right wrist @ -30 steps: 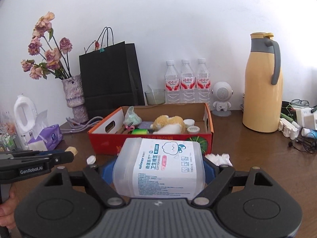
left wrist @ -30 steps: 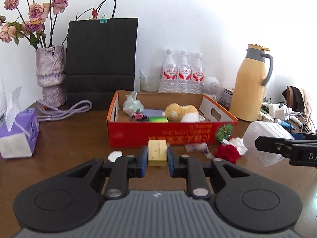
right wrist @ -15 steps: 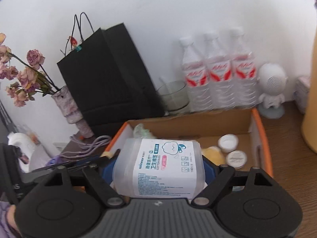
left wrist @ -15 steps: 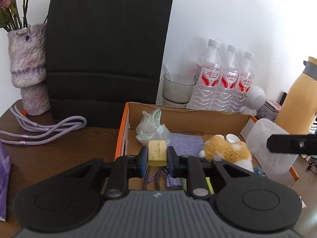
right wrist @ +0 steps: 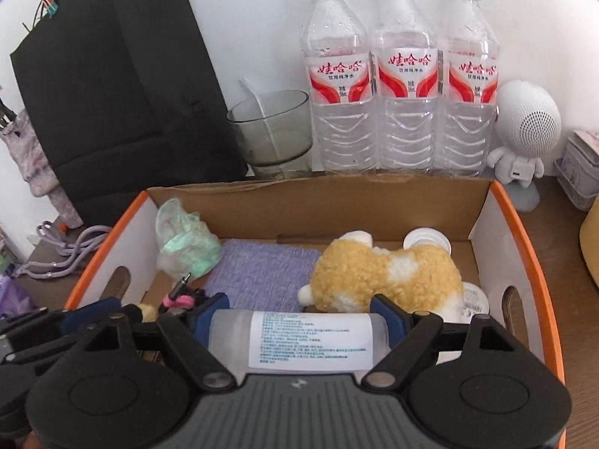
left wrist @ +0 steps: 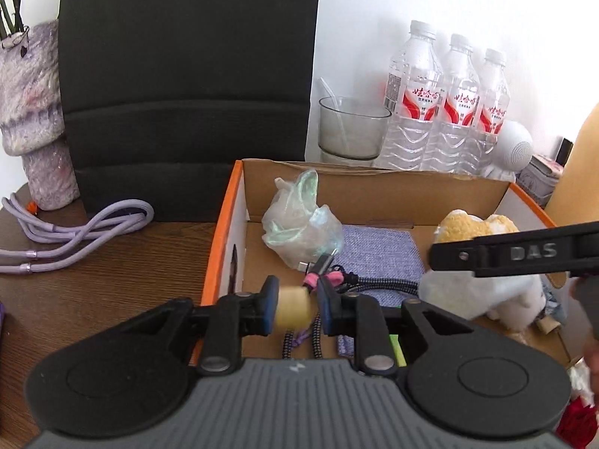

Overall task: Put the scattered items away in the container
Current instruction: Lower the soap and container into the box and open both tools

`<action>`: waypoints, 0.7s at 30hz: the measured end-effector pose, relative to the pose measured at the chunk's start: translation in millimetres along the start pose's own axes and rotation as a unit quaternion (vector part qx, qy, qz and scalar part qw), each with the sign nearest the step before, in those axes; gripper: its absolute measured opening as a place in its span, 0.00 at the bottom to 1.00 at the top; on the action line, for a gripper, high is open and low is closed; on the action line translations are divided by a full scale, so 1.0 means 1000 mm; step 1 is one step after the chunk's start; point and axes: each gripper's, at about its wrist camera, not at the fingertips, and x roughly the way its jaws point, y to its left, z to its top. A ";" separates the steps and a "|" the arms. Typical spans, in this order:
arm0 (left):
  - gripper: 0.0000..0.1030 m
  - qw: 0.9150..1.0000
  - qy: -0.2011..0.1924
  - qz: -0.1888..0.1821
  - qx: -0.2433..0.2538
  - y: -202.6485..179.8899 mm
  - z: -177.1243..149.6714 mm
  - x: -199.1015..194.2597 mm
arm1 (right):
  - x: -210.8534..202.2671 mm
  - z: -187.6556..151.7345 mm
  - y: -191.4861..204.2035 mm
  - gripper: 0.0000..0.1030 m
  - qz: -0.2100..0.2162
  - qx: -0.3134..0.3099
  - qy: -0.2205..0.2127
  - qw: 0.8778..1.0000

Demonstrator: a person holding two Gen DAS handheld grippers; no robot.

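Observation:
My left gripper (left wrist: 295, 305) hangs over the near left part of the orange-rimmed cardboard box (left wrist: 221, 239). A small yellow block (left wrist: 292, 307) sits blurred between its pads. It lies against the left pad, and a thin gap shows at the right pad. My right gripper (right wrist: 299, 318) is shut on a translucent cotton swab box (right wrist: 307, 340) with a white label, low over the cardboard box (right wrist: 524, 247) and close to a yellow plush toy (right wrist: 385, 273). In the left wrist view, the right gripper's finger (left wrist: 524, 252) and the swab box (left wrist: 449, 292) reach in from the right.
Inside the box lie a purple cloth (right wrist: 258, 273), a crumpled green-white bag (left wrist: 299, 220), a braided cable (left wrist: 374, 284) and white lids (right wrist: 426, 241). Behind it stand a black paper bag (left wrist: 187, 75), a glass (right wrist: 271, 131), three water bottles (right wrist: 406, 75) and a white speaker (right wrist: 524, 131). A purple cord (left wrist: 82, 232) lies at the left.
Both grippers moved forward from in front of the box to over it. The swab box now shows its narrow labelled side. The yellow block has gone blurred, with a gap at the right pad.

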 end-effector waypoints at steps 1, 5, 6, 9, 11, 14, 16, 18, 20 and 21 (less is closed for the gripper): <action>0.22 1.000 0.000 -0.001 -0.001 -0.001 0.003 0.000 | 0.000 0.004 0.003 0.79 0.000 -0.001 -0.003 1.000; 0.22 1.000 0.011 0.004 -0.001 -0.006 0.017 0.011 | 0.006 0.018 0.015 0.79 -0.007 -0.013 -0.020 1.000; 0.22 1.000 0.015 0.003 0.002 -0.007 0.021 0.015 | 0.012 0.021 0.017 0.79 -0.005 -0.013 -0.018 1.000; 0.22 1.000 0.016 0.007 -0.003 -0.006 0.027 0.018 | 0.030 0.031 0.018 0.79 0.026 0.020 -0.019 0.999; 0.22 1.000 0.012 0.007 -0.012 -0.001 0.028 0.015 | 0.039 0.036 0.027 0.79 0.019 0.011 -0.021 1.000; 0.23 1.000 0.010 0.012 -0.012 0.005 0.028 0.012 | 0.046 0.048 0.035 0.79 0.014 0.009 -0.028 0.999; 0.24 1.000 0.014 0.014 -0.011 0.007 0.028 0.012 | 0.048 0.049 0.042 0.80 -0.009 -0.018 -0.043 0.999; 0.26 1.000 0.015 0.011 -0.009 0.007 0.027 0.011 | 0.052 0.047 0.047 0.80 -0.031 -0.048 -0.011 0.998; 0.28 1.000 0.016 0.011 -0.009 0.007 0.027 0.010 | 0.048 0.044 0.043 0.80 -0.004 -0.049 0.033 0.998; 0.30 1.000 0.017 0.010 -0.009 0.006 0.027 0.010 | 0.041 0.043 0.038 0.80 0.009 -0.041 0.035 0.998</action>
